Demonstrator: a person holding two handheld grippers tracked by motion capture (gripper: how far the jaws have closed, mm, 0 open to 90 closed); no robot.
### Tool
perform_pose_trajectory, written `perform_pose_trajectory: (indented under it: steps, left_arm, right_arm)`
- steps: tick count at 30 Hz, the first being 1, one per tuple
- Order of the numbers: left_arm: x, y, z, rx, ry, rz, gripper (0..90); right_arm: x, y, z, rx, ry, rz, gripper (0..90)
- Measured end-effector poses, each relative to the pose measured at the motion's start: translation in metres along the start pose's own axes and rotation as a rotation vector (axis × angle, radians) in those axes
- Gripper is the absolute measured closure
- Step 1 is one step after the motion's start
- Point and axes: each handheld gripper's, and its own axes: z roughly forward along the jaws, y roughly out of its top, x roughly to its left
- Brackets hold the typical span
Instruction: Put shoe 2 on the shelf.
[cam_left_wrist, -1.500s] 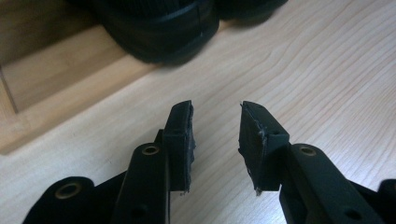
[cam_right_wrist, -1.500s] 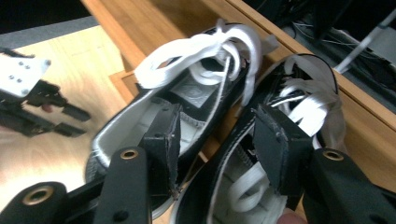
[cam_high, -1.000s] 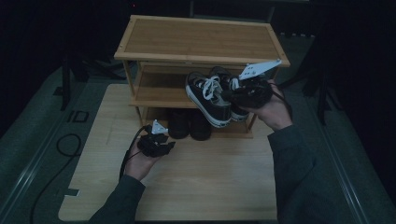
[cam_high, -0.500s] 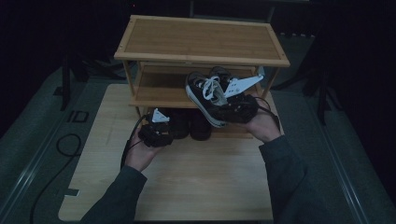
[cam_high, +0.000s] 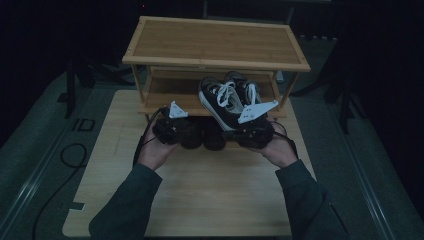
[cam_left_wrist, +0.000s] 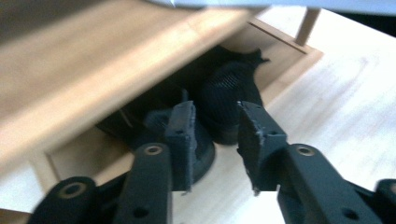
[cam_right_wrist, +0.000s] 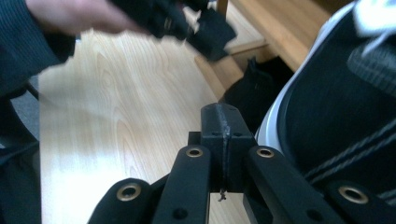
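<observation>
A black sneaker with white laces and sole hangs tilted in front of the wooden rack's middle shelf. My right gripper is shut at its heel side; the pinched spot is hidden. A second similar sneaker sits just behind. My left gripper faces the dark shoes under the shelf. Its jaws have just been closing, a gap still stands between them, and nothing is gripped.
The bamboo rack's top shelf overhangs the lower tiers. The rack stands on a light wooden table with free room in front. Cables trail over the dark floor at left. The left hand shows in the right gripper view.
The left hand moved up and forward from the table to the dark shoes under the shelf. The right hand came down and left with the sneaker.
</observation>
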Motion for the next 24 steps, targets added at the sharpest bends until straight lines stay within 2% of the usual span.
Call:
perform_pose_trajectory:
  steps: [2,3,4,7,9,10,14,17,20,21,24]
  left_arm:
    - [0.001,0.003,0.001,0.004,0.006,0.000,74.7]
    - [0.002,0.010,0.002,0.010,0.023,0.010,74.7]
    - [0.002,0.014,0.004,0.010,0.026,0.019,80.4]
    - [0.002,0.023,0.007,0.002,0.030,0.030,85.8]
    - [0.003,0.031,0.009,0.002,0.045,0.044,89.7]
    - [0.003,0.035,0.009,-0.002,0.044,0.046,90.0]
    - [0.003,0.047,0.017,-0.005,0.051,0.068,90.0]
    - [0.003,0.051,0.024,-0.010,0.048,0.041,90.0]
    - [0.002,0.054,0.029,-0.008,0.056,0.037,90.0]
    - [0.004,0.056,0.034,0.007,0.073,0.028,90.0]
    - [0.005,0.057,0.039,0.011,0.087,-0.001,90.0]
  right_arm:
    - [0.000,-0.003,0.001,0.005,-0.002,0.004,89.7]
    - [0.000,-0.006,0.003,0.014,-0.007,0.007,89.5]
    - [0.000,-0.013,0.007,0.025,-0.008,0.013,88.1]
    - [0.000,-0.022,0.010,0.032,-0.003,0.024,86.4]
    - [-0.001,-0.027,0.011,0.038,0.003,0.034,81.4]
    - [-0.001,-0.029,0.012,0.047,0.018,0.040,78.0]
    - [0.000,-0.036,0.015,0.059,0.025,0.038,70.2]
    - [0.000,-0.039,0.015,0.065,0.020,0.038,67.7]
    - [0.000,-0.039,0.015,0.081,0.016,0.037,68.5]
    - [0.000,-0.040,0.014,0.087,0.013,0.035,69.9]
    - [0.001,-0.040,0.010,0.090,0.006,0.023,80.6]
